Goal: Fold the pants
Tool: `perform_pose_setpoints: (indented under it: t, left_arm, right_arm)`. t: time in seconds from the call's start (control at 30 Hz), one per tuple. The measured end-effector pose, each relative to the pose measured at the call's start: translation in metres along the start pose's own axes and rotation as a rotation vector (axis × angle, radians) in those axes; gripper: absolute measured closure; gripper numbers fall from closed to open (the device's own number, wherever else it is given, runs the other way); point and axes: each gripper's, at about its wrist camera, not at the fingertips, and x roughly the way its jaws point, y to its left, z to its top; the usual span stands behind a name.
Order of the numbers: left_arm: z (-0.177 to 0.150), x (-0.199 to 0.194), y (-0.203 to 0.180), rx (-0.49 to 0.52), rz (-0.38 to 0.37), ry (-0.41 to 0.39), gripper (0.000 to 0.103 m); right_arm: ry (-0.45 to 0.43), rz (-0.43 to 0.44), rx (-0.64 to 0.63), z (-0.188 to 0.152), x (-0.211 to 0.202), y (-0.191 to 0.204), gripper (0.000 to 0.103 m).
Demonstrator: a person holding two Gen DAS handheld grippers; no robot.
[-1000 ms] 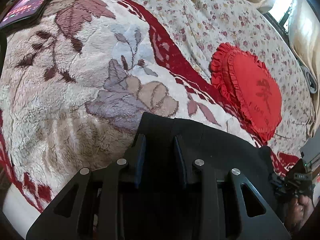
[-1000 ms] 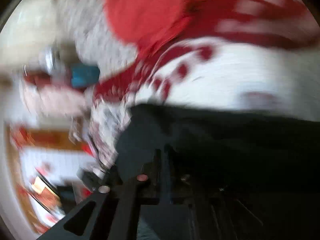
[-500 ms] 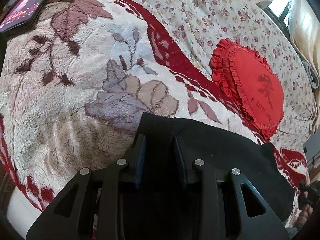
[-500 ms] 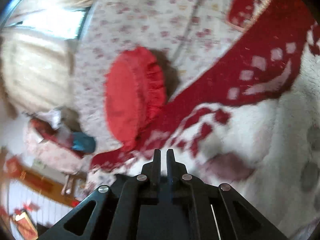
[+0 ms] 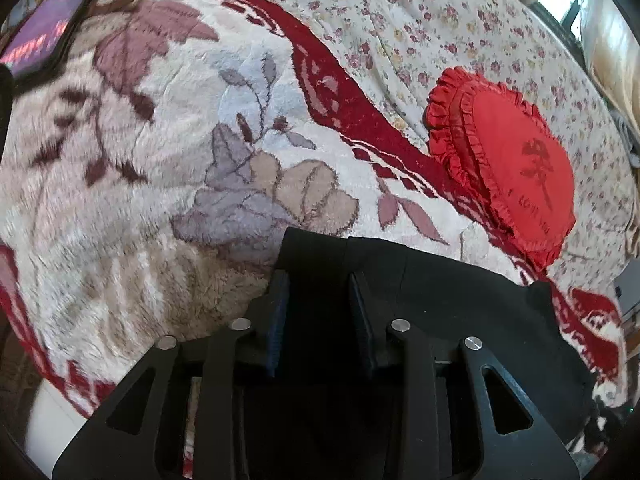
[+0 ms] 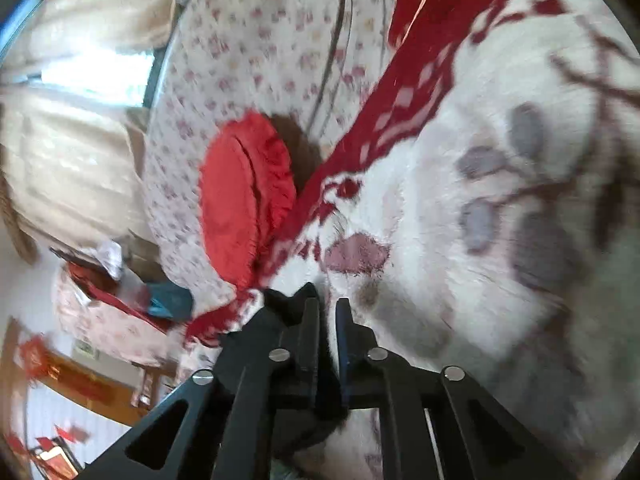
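Note:
The black pants lie folded on a fluffy floral blanket. In the left wrist view my left gripper hangs over the pants' left corner with its jaws apart and nothing between them, the dark cloth just under the fingertips. In the right wrist view my right gripper has its jaws a narrow gap apart, and a black corner of the pants shows just left of its left finger. Whether that cloth is pinched cannot be told.
A red ruffled heart cushion lies on the flowered sheet at the right; it also shows in the right wrist view. A phone lies at the blanket's far left corner. A window and curtains lie beyond the bed.
The right gripper swung up from the black cloth, and its jaws have parted slightly from shut. The left gripper has stayed in place over the pants, jaws unchanged.

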Motion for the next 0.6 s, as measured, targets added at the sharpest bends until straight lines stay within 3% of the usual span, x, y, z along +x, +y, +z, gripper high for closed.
perform_pose_setpoints:
  t: [0.03,0.07,0.17,0.27,0.43,0.6]
  left_arm:
    - [0.003,-0.004,-0.001,0.008,0.034,-0.001,0.056]
    - [0.007,-0.011,-0.002,0.009,0.045,-0.015,0.056]
    - [0.012,-0.045,-0.009,0.028,0.078,-0.117,0.057]
    - [0.005,-0.071,-0.033,0.094,0.015,-0.152,0.052]
    - [-0.034,-0.064,-0.065,0.216,-0.079,-0.019,0.05]
    - [-0.069,-0.039,-0.075,0.291,-0.033,0.095,0.05]
  right_arm:
    - [0.01,-0.004,-0.004,-0.004,-0.005,0.002,0.079]
    - [0.022,-0.005,-0.005,-0.008,-0.006,0.005,0.068]
    - [0.062,0.033,-0.01,-0.024,-0.015,0.009,0.065]
    - [0.102,0.084,0.048,-0.044,-0.01,0.002,0.062]
    - [0.128,0.151,0.205,-0.066,0.01,-0.011,0.062]
    - [0.071,0.172,0.336,-0.073,0.016,-0.024,0.062]
